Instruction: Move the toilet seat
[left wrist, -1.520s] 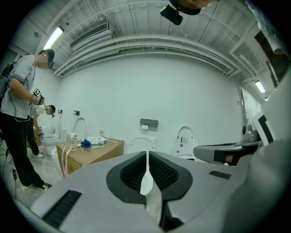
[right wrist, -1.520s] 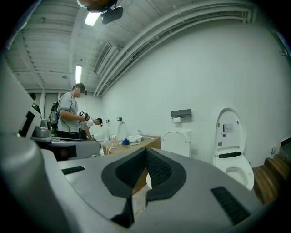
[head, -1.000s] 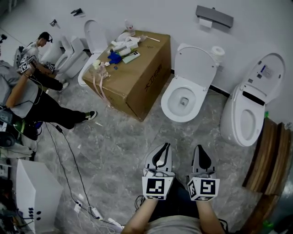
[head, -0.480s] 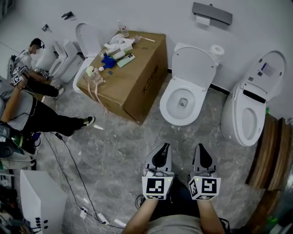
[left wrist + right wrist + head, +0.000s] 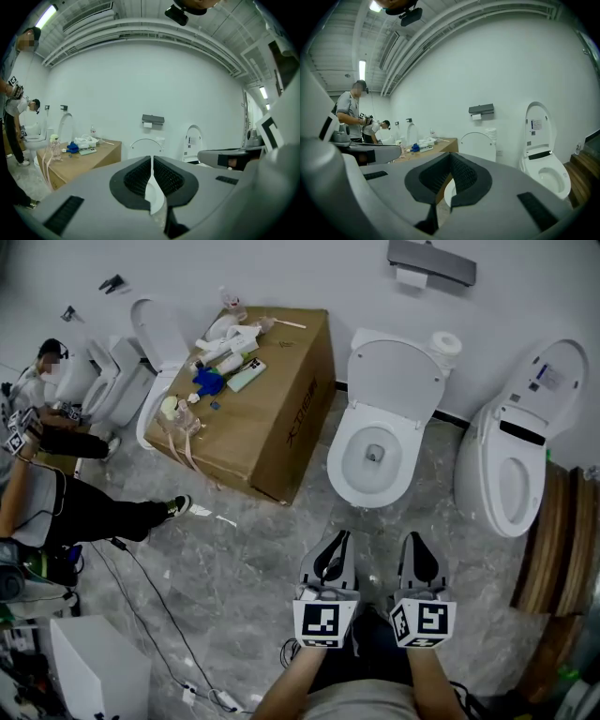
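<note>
Cardboard box (image 5: 272,418) sits left of the middle toilet (image 5: 375,460), with a second toilet (image 5: 511,474) to its right. The seat (image 5: 339,465) lies on the middle toilet's bowl, lid (image 5: 398,381) up. Left tongs (image 5: 337,542) and right tongs (image 5: 415,545) hover in front of that toilet, clear of it, both pressed together, nothing held.

No legible text; only faint, illegible print on cardboard box (image 5: 286,423)
</note>
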